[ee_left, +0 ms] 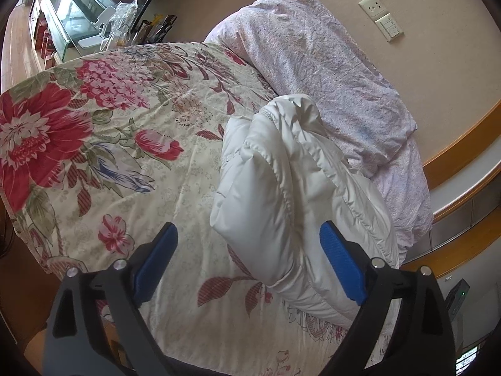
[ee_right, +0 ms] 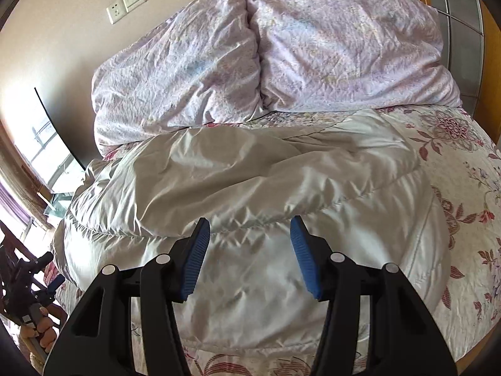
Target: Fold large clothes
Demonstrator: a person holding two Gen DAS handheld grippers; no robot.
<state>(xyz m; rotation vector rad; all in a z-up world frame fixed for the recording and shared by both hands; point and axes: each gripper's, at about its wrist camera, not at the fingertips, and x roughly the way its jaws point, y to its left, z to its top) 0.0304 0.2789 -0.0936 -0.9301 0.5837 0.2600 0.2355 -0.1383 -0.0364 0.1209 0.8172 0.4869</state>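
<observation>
A white puffy quilted jacket (ee_left: 291, 194) lies bundled on the floral bedsheet (ee_left: 109, 144). In the right wrist view the jacket (ee_right: 250, 188) spreads wide across the bed, folded over itself. My left gripper (ee_left: 249, 235) is open and empty, low over the bed, with the jacket's near end against its right finger. My right gripper (ee_right: 250, 228) is open and empty, just above the jacket's near part. The left gripper also shows at the left edge of the right wrist view (ee_right: 47, 282), held by a hand.
A lilac duvet (ee_right: 266, 62) is heaped against the wall at the head of the bed. A glass case and clutter (ee_left: 81, 18) stand beyond the bed's far side. A wooden ledge (ee_left: 463, 156) runs along the right. A wall socket (ee_right: 125, 3) is above the duvet.
</observation>
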